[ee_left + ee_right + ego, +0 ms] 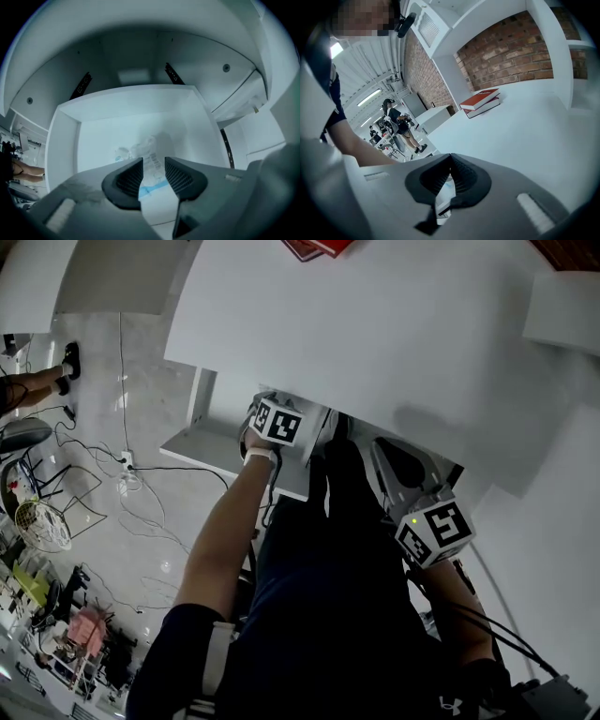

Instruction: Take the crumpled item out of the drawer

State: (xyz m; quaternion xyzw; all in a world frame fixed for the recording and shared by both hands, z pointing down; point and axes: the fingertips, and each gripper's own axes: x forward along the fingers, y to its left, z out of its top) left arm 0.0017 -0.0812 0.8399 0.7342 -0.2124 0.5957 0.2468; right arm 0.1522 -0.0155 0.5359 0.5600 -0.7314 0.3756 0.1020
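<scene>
Crumpled item [140,151]: whitish wad w/ a blue streak, lying on the floor of the open drawer [63,140], about mid-width. Seen from the L gripper view, it shows partly in the gap between the L claw's [153,160] jaws. L claw: jaws apart, pointed down into the drawer, ribbed pads facing each other. Contact btwn pads and wad cannot be told. Drawer is white, pulled out from under the tabletop [375,324], w/ dark slide rails [174,74] visible in the recess behind it. Head view, L to R: pale floor w/ loose cables [94,474], the L forearm [220,540] reaching toward the drawer, then the R claw's marker cube [434,531] held lower and nearer the body, beside the tabletop edge. R claw [451,157]: jaw tips together, nothing clamped btwn them. R gripper view bkgd: two red books [480,102] stacked on the tabletop in front of a brick wall [506,51].
</scene>
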